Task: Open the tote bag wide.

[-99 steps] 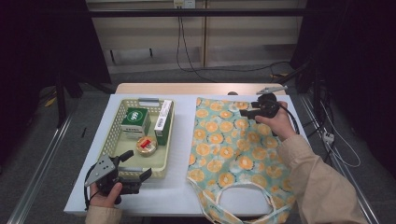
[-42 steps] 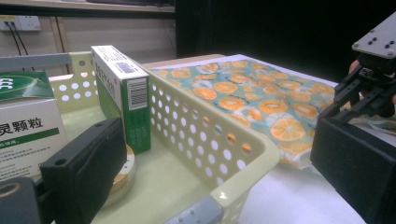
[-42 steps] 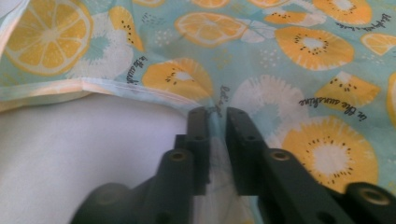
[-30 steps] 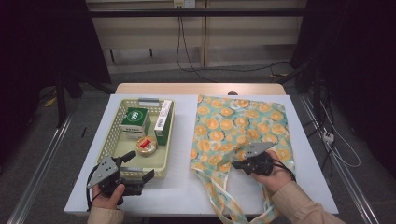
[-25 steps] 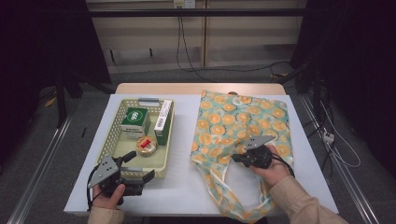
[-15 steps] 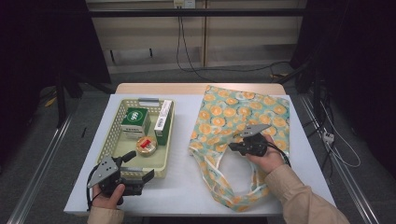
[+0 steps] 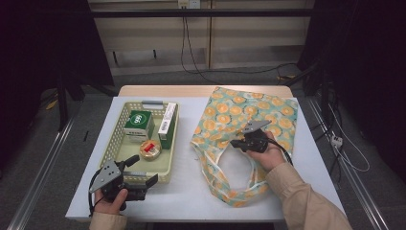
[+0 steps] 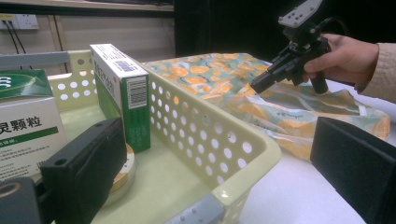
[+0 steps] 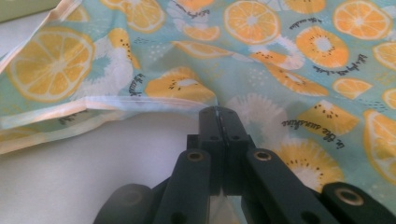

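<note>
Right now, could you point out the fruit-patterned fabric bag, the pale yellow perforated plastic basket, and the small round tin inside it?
Fruit-patterned fabric bag [image 7: 249, 108], high view, on its printed upper panel.
Pale yellow perforated plastic basket [image 7: 110, 145], high view, on its left wall.
Small round tin [image 7: 149, 149], high view, on its lid.

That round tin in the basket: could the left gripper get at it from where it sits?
Probably yes. The left gripper is open at the basket's near rim, and the round tin lies just inside, uncovered; only the low wall must be cleared.
</note>
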### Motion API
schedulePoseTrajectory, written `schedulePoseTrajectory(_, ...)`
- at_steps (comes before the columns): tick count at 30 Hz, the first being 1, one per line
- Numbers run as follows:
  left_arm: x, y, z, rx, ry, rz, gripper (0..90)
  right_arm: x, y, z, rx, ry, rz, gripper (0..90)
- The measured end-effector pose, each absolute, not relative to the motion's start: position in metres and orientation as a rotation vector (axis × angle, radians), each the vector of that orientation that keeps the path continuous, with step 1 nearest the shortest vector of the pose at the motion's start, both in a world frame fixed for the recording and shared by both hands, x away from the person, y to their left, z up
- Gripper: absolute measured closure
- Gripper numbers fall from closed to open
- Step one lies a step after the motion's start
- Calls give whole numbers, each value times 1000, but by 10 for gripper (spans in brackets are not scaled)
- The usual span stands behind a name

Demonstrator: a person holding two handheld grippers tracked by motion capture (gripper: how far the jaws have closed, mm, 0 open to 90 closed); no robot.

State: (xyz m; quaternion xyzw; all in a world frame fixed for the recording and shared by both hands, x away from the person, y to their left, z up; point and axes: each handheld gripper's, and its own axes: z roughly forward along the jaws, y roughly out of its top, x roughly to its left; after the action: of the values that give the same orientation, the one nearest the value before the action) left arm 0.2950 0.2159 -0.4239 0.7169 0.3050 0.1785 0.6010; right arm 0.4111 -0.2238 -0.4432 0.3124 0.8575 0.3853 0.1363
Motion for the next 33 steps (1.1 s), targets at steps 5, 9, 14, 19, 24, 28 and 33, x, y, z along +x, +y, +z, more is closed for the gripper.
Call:
schedulePoseTrajectory(5,295,215,-423,1656,705,414,35,417,-230,-445,947,2466,1136,900)
schedulePoseTrajectory(9,295,215,-424,1660,704,412,35,420,-234,-446,984,2437,1121,900)
schedulePoseTrajectory(14,295,214,-423,1659,700,415,35,423,-235,-446,1006,2422,1132,900)
schedulePoseTrajectory(19,295,214,-424,1658,706,410,35,426,-229,-444,984,2427,1135,900)
schedulePoseTrajectory(24,296,215,-424,1658,704,411,35,429,-224,-443,983,2430,1139,900)
schedulePoseTrajectory(28,296,215,-424,1659,703,410,35,432,-220,-444,989,2423,1152,900)
schedulePoseTrajectory(33,296,215,-424,1660,703,408,35,434,-218,-444,1008,2415,1172,882)
